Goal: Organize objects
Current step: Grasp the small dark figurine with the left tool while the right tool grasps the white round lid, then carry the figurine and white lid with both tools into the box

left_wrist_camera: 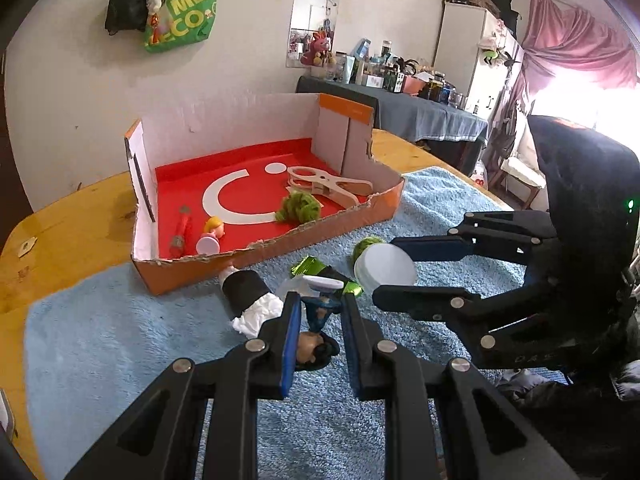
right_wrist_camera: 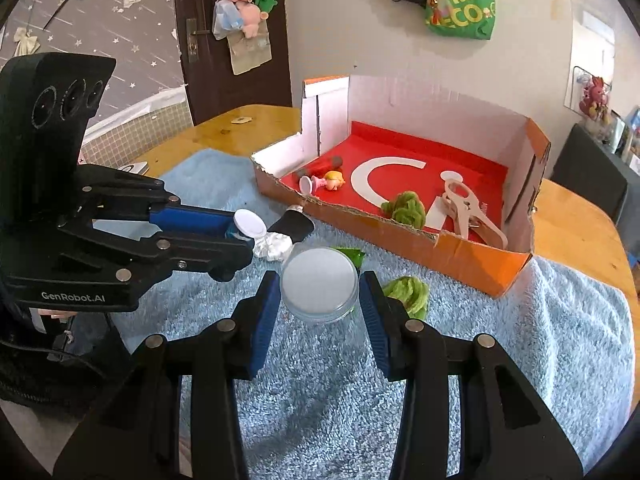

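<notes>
Fingers of the left gripper (left_wrist_camera: pixel 318 322) pinch a small dark-haired figurine (left_wrist_camera: pixel 318 330), nearly closed on it, its white base (left_wrist_camera: pixel 323 282) tipped toward the box. Beside it, the right gripper (right_wrist_camera: pixel 320 298) is clamped, partly open, on a clear round container with a white lid (right_wrist_camera: pixel 319 282). Both loads hang just above the blue towel (right_wrist_camera: pixel 560 340), near the torn front wall of the orange cardboard box (right_wrist_camera: pixel 460 256) that sits at the towel's far edge on the wooden table (left_wrist_camera: pixel 60 240). Inside, on the red floor, lie a blonde doll (right_wrist_camera: pixel 334 179), a green woolly clump (left_wrist_camera: pixel 300 208) and a large wooden clip (left_wrist_camera: pixel 324 184). On the towel remain a black tube stuffed with white paper (left_wrist_camera: pixel 250 294), green foil (left_wrist_camera: pixel 308 268) and another green clump (right_wrist_camera: pixel 408 292). Done well, the next carry probably means lifting both pieces clear of that low ragged wall, holding the container level, and setting each down on bare red floor away from the things already there before letting go.
</notes>
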A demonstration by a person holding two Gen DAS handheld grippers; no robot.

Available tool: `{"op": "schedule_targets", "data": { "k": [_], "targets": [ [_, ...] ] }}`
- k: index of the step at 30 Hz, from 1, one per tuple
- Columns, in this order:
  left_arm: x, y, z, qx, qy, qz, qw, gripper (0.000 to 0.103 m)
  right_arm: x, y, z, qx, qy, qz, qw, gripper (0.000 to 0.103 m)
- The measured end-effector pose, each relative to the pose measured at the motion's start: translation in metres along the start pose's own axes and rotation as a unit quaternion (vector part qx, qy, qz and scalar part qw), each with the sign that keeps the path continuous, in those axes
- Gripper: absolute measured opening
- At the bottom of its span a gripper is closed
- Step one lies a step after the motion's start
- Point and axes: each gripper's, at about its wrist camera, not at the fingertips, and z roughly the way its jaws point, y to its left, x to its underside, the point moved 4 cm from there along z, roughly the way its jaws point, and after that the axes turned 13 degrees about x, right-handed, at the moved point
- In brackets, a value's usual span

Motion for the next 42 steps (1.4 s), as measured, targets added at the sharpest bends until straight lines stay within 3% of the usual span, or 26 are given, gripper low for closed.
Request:
{"op": "schedule_targets", "data": {
  "k": [10, 18, 27, 32, 42],
  "targets": [
    [-0.025, 0.003, -0.002, -0.006, -0.014, -0.008, 0.9999, 0.021, -0.017, -0.009, 0.001, 0.003, -0.006, 0.008, 1.0, 0.039],
    [-0.071, 0.033, 0.017, -0.021, 0.0, -0.033, 0.9992, 0.021, -0.062, -0.035, 0.021, 0.018, 0.004, 0.007, 1.0, 0.039],
    [-0.11, 0.094, 0.064, -0.03, 0.055, -0.085, 0.9945, 0.021, -0.097, -0.064, 0.084, 0.018, 0.072, 0.005, 0.997, 0.039],
    [-0.116, 0.116, 0.092, -0.039, 0.089, -0.092, 0.9911, 0.021, -0.1, -0.072, 0.117, 0.019, 0.122, 0.004, 0.992, 0.039],
    [-0.113, 0.144, 0.13, -0.049, 0.142, -0.1, 0.9836, 0.021, -0.1, -0.067, 0.15, 0.021, 0.176, -0.029, 0.984, 0.039]
  ]
}}
